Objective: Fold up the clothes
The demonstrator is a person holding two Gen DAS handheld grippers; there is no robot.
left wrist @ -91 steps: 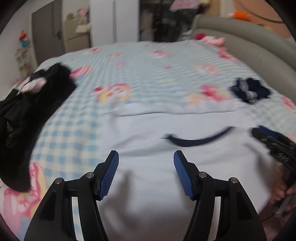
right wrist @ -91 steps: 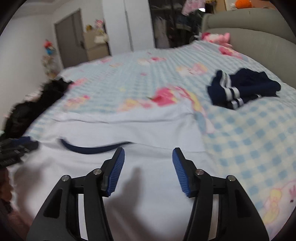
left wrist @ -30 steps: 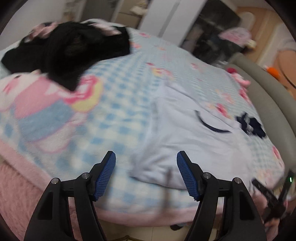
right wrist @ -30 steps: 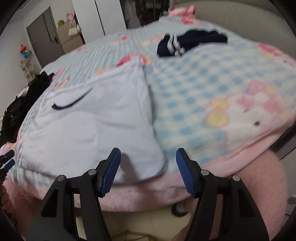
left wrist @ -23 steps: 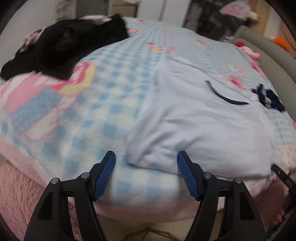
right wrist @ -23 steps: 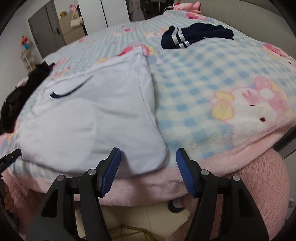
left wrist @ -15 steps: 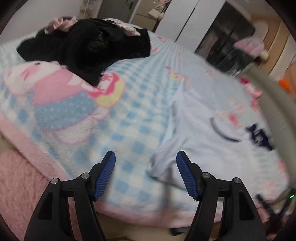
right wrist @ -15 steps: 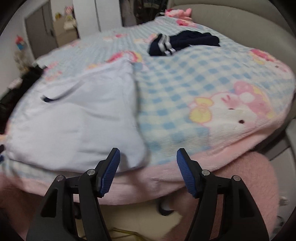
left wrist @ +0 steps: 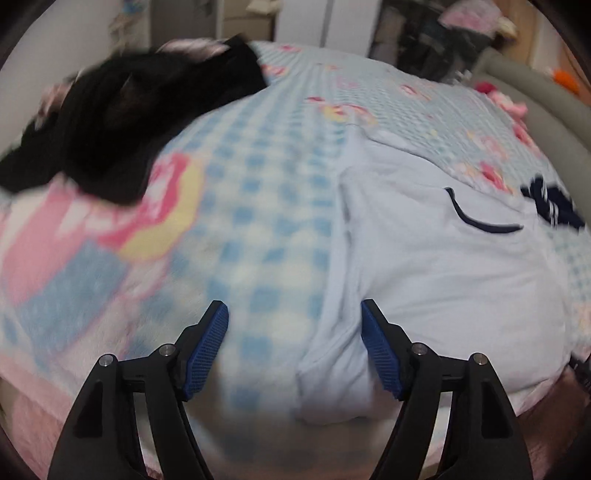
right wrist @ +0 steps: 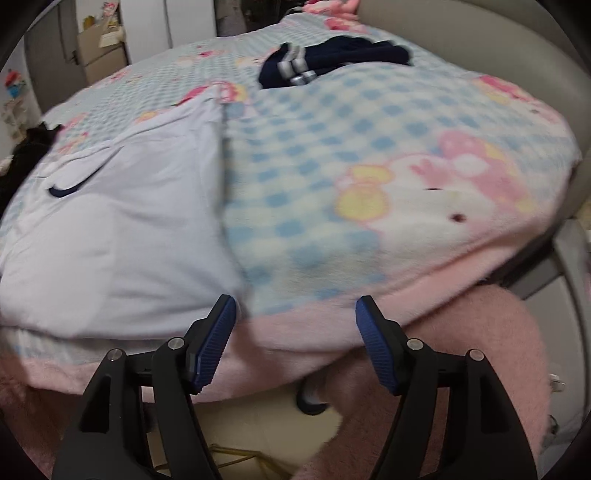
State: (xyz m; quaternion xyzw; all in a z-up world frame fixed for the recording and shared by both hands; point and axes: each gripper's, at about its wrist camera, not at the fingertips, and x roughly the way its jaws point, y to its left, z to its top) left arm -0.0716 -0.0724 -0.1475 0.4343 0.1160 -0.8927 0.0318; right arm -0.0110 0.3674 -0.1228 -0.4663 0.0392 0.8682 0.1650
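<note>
Left hand-held gripper (left wrist: 293,347) hangs over the near edge of the bed (left wrist: 258,229), its jaws opening wide; the near left corner of the pale blue shirt (left wrist: 424,280) lies between the blue pads (left wrist: 207,350) but neither pad presses on it. Right hand-held gripper (right wrist: 295,343) is spread too, empty, with its left pad just beside the shirt's (right wrist: 122,236) near right corner and the pink hem of the blanket (right wrist: 332,206) under the gap. Taking the shirt as the landmark: it lies flat on the bed's near middle, folded to a rough rectangle, its dark navy collar trim (left wrist: 480,218) on the far half. Under and around it spreads a fleecy blanket, blue-and-white check with pink and yellow cartoon figures and a pink border that hangs over the bed's edge. Left of the shirt and farther back, well apart, sits a heap of black clothes (left wrist: 140,122). Right of the shirt and beyond its far corner lies a folded navy garment with white stripes (right wrist: 325,62). Past that runs a grey padded bed frame (right wrist: 480,48) with pink soft toys (right wrist: 332,11) on it. Beyond the far edge stand white wardrobe doors (left wrist: 340,22), a grey door (right wrist: 55,59) and cardboard boxes (right wrist: 99,51). Below the near edge, pale floor (right wrist: 251,424) shows.
</note>
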